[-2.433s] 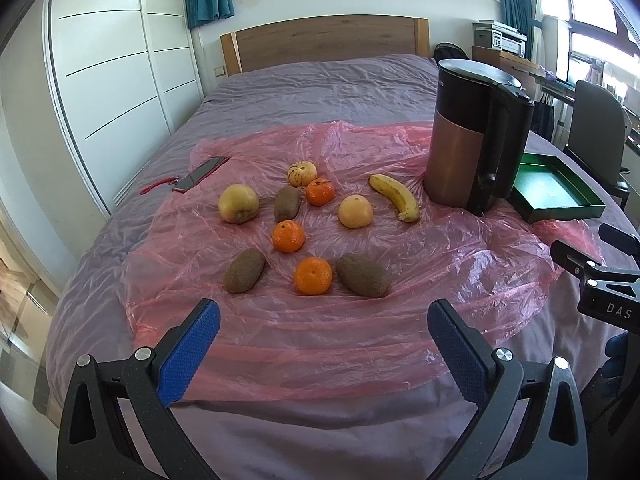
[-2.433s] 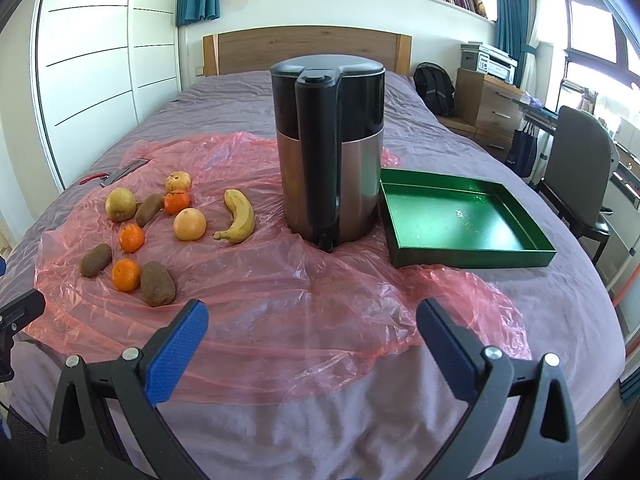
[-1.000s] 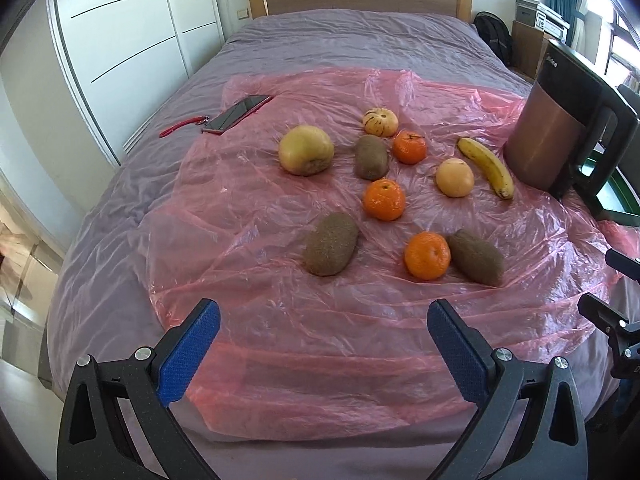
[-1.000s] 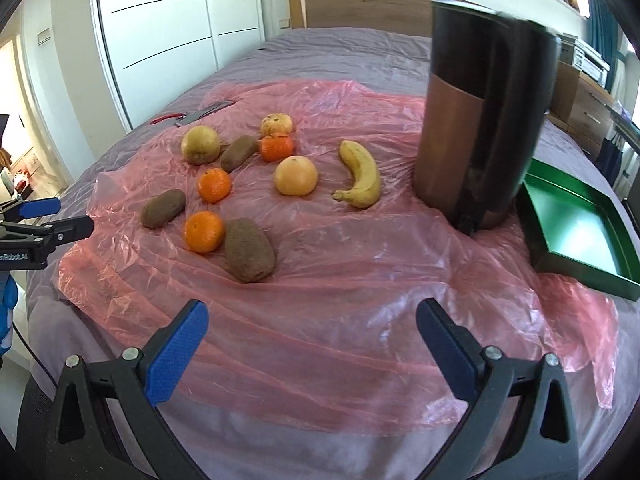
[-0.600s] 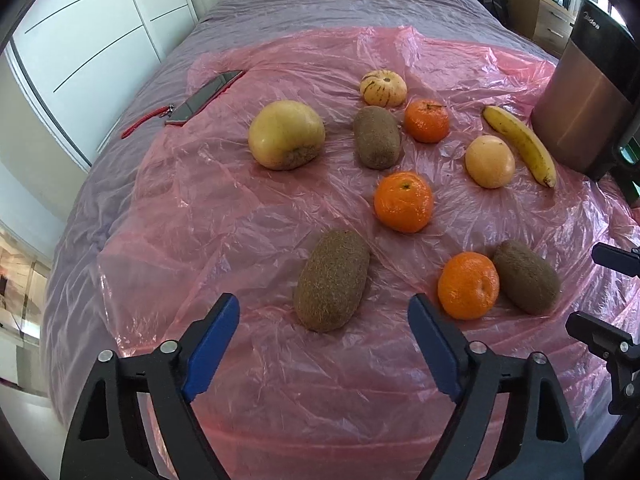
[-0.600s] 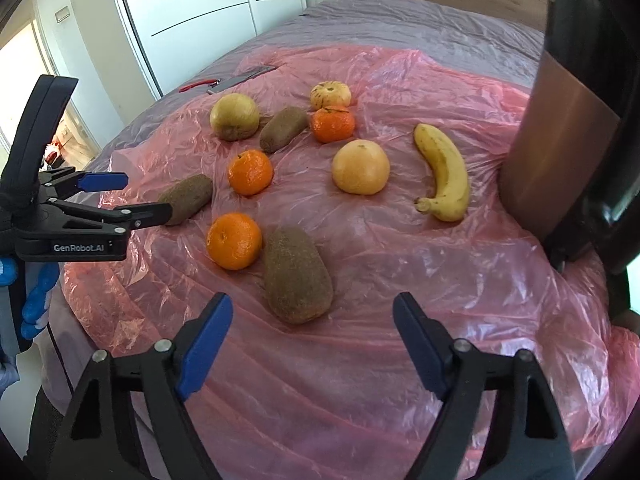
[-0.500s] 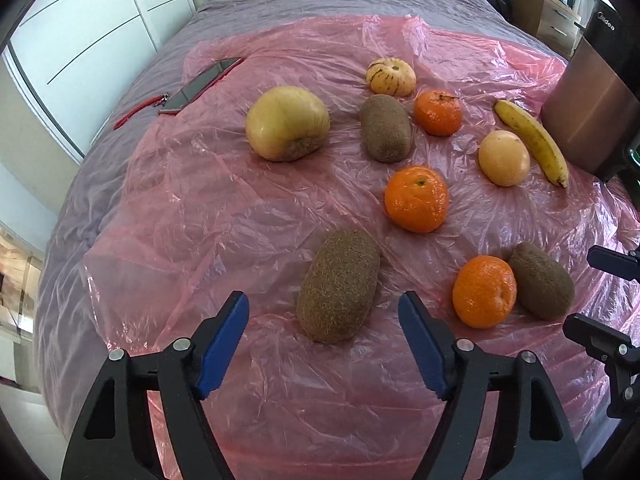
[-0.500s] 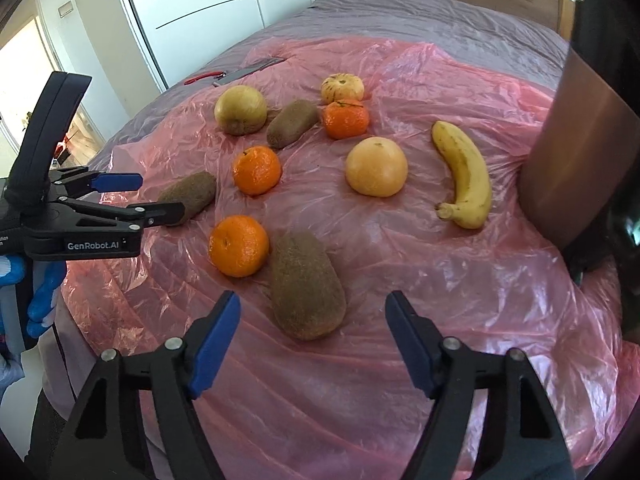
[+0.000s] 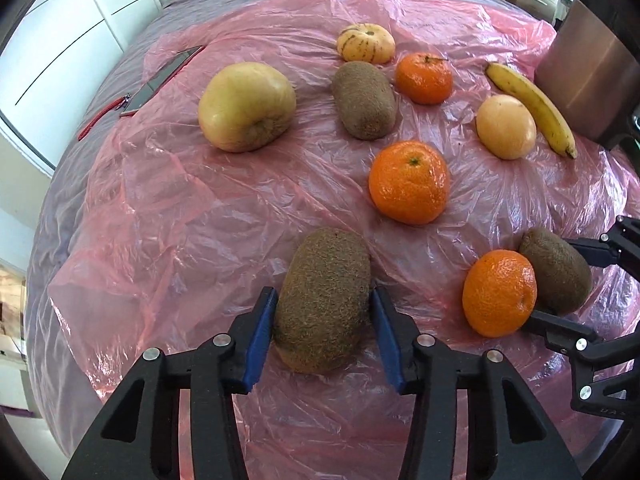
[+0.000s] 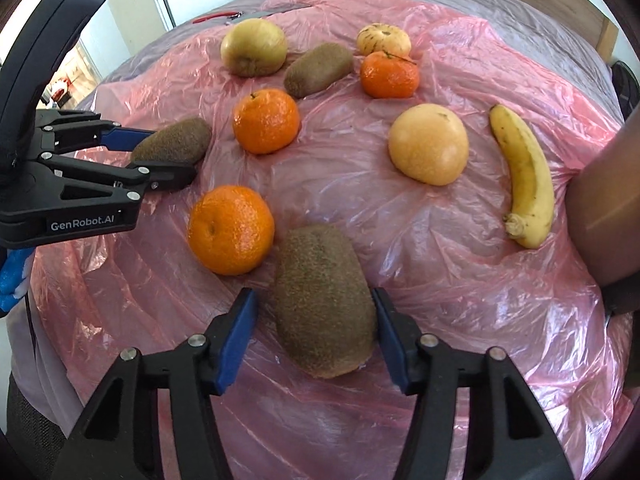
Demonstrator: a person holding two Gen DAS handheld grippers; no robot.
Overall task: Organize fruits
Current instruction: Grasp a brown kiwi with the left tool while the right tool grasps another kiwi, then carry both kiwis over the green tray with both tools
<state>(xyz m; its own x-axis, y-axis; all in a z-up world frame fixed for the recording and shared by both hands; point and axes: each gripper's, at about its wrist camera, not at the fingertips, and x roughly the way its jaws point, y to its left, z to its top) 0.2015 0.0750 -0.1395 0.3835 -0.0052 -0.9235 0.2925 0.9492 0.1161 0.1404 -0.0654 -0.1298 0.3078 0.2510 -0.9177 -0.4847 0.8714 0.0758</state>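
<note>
- Left gripper (image 9: 322,326) has just been closing on the near-left kiwi (image 9: 323,300); both blue fingers (image 9: 260,328) hug its sides on the pink plastic sheet (image 9: 180,220)
- Right gripper (image 10: 314,334) has been closing too: one finger touches the second kiwi (image 10: 324,300), the other sits just clear
- Tangerine (image 10: 231,229) touches that kiwi's left
- Beyond it: more tangerines, third kiwi (image 10: 318,69), banana (image 10: 524,176)

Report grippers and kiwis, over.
Left gripper just closed on left kiwi. Right gripper closing around right kiwi, one pad off it. Tangerine crowds that pad.
</note>
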